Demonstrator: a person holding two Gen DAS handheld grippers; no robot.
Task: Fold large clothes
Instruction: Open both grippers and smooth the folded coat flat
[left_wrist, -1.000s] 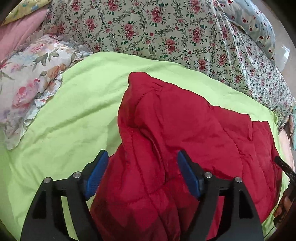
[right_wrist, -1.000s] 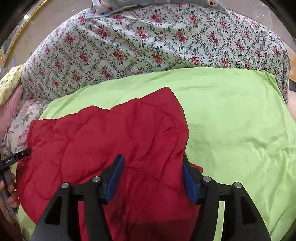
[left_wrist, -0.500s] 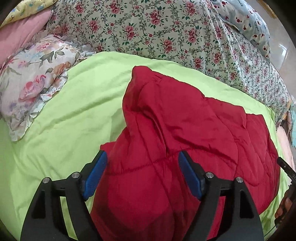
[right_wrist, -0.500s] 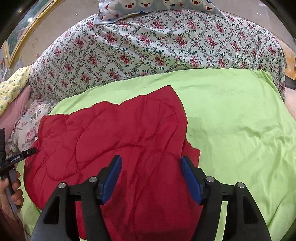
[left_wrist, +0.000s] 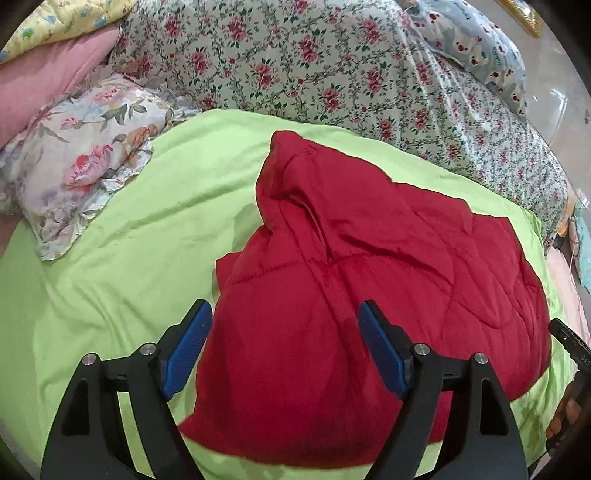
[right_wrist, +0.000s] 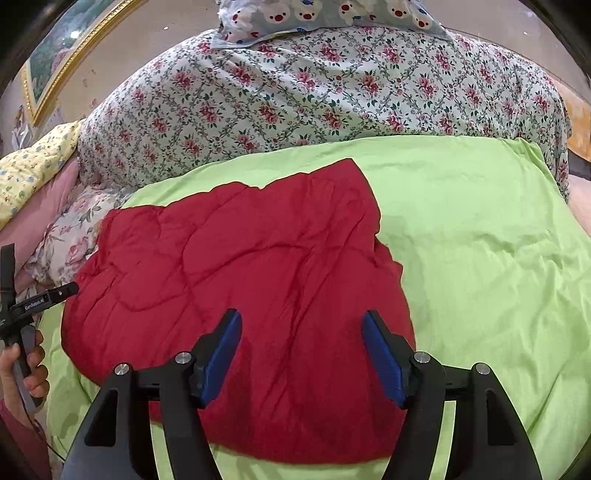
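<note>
Both claws spread wide and empty, the left gripper (left_wrist: 284, 347) and right gripper (right_wrist: 301, 354) hover over a red quilted jacket (left_wrist: 369, 295) — bundled mid-bed on the lime-green sheet (right_wrist: 480, 240), apparently awaiting its next fold.

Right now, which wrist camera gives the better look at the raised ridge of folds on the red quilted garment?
The left wrist view: the ridge on the red quilted garment rises in clear relief toward the floral pillow. In the right wrist view the garment looks mostly flat, with only shallow creases.
</note>
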